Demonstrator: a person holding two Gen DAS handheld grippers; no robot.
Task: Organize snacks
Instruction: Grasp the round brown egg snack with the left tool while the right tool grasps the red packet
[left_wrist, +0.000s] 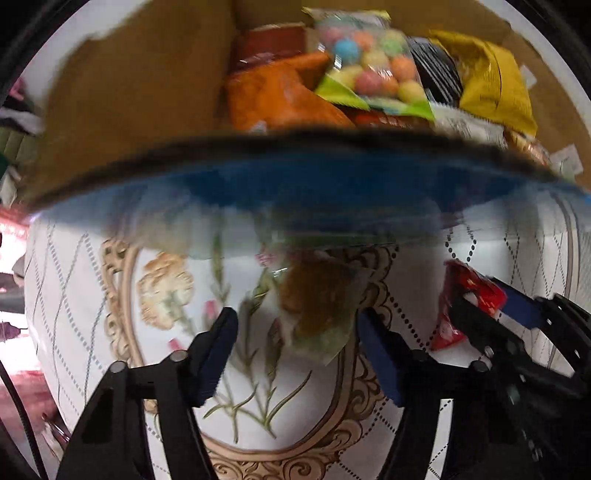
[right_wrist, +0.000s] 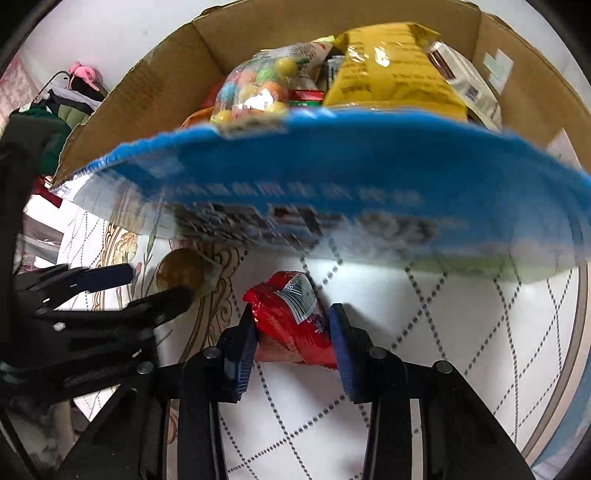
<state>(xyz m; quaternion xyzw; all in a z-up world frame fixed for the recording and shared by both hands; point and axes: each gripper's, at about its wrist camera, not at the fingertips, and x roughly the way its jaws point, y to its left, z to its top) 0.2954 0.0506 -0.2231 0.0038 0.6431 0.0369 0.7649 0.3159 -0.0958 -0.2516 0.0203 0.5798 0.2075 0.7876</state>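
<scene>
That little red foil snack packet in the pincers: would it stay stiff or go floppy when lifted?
The small red foil snack packet probably flexes: its wrapper is already creased between the right gripper's pads. It looks light, likely lifting easily. The glossy foil might slip.

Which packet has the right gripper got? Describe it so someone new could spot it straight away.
Start at the open cardboard box full of snacks, then come down past the big blue bag lying across its front onto the patterned tablecloth. There the right gripper is shut on a small red packet. It is the only red wrapper on the cloth, with a white barcode label.
</scene>
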